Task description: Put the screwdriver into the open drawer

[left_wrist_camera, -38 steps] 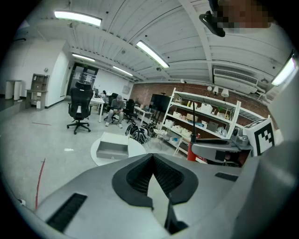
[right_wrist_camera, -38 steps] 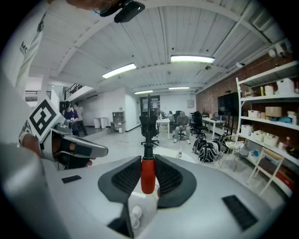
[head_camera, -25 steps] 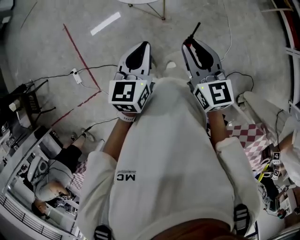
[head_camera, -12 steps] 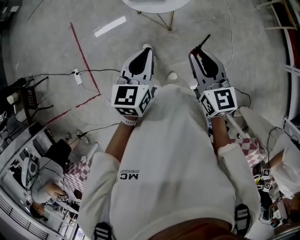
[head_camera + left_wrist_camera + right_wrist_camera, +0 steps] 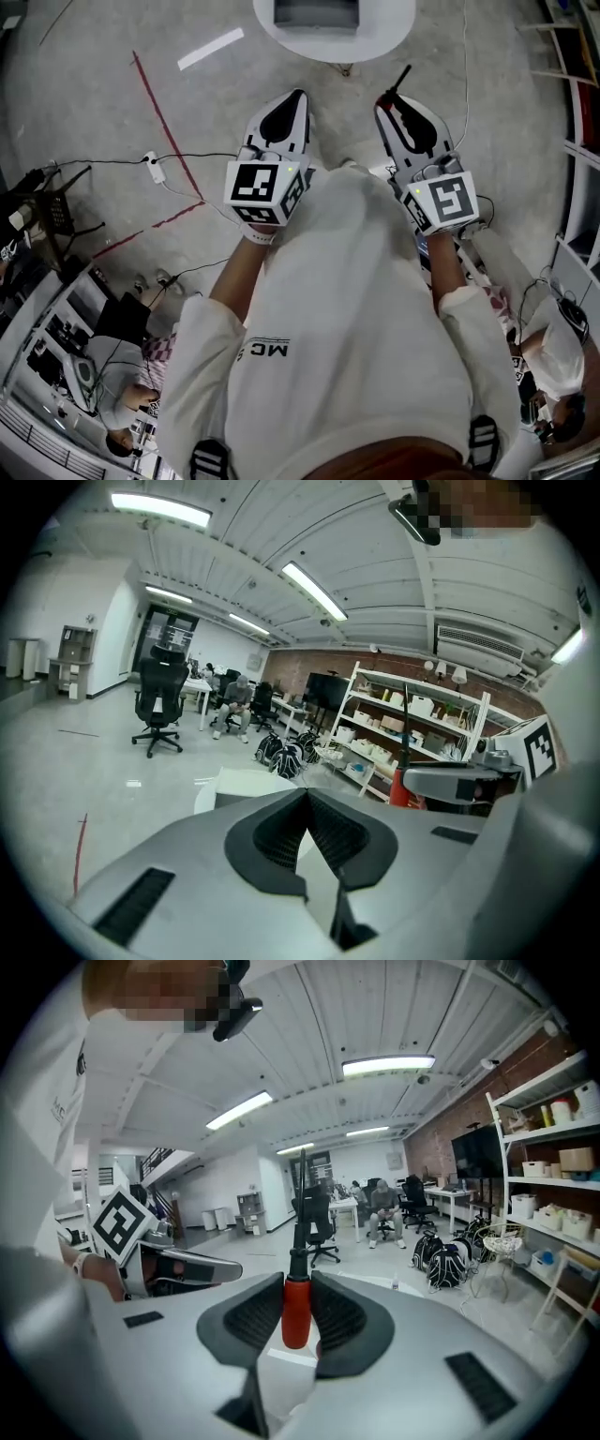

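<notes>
The screwdriver [image 5: 295, 1314] sat in my right tongs [image 5: 403, 105], its red handle pinched between the pads and its black shaft pointing out past the tips. My left tongs [image 5: 307, 806] were pressed together on nothing, beside the right. I held both above the grey floor [image 5: 112, 103], short of a round white surface [image 5: 389, 33].

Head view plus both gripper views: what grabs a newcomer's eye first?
The red-handled screwdriver stands out, clamped upright in the right gripper with its dark shaft pointing out past the jaws. Beside it, the left gripper is shut on nothing. In the head view both hang over the grey floor, short of a white round table at the top edge.
</notes>
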Demonstrator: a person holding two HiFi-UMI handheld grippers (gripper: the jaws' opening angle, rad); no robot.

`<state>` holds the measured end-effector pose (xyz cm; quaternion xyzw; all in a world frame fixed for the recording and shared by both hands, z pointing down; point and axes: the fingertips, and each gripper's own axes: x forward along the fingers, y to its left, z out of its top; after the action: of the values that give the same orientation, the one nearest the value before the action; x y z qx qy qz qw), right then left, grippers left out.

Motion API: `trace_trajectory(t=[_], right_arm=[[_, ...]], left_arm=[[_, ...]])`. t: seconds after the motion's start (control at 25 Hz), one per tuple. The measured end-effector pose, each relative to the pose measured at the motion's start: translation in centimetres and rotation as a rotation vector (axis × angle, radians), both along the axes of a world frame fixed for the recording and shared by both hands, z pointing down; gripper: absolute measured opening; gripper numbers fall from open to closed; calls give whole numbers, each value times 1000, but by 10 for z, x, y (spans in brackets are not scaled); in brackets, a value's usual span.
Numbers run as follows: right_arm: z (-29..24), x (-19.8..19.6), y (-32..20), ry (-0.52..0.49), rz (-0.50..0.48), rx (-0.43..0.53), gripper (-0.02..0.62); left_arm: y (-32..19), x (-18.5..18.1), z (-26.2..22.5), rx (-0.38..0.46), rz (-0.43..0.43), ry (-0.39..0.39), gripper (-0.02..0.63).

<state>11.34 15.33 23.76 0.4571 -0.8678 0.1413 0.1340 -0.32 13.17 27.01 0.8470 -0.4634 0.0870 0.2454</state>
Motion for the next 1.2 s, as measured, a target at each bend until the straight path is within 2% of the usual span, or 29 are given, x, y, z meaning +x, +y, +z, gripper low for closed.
trace_trajectory(t=[0.24,0.4,0.64,0.92,1.2], right_arm=[[-4,-28,-78,59,10,2,147],[0,-40,-111,72,29,-3,147],[9,-34,-152,67,25,-32,147],[31,-35,-181,93,-57,-57,147],[67,-32,-199,205,-109,-90,147]], left_arm=[[-75,-24,-4,10,42,23,9],[-107,-37,-1,13,67,18,9],[-141,-31,8,-26,44,23,9],[-155,-19,22,-52,56,-11,9],[-161,-11,40,-50,93,-59,9]])
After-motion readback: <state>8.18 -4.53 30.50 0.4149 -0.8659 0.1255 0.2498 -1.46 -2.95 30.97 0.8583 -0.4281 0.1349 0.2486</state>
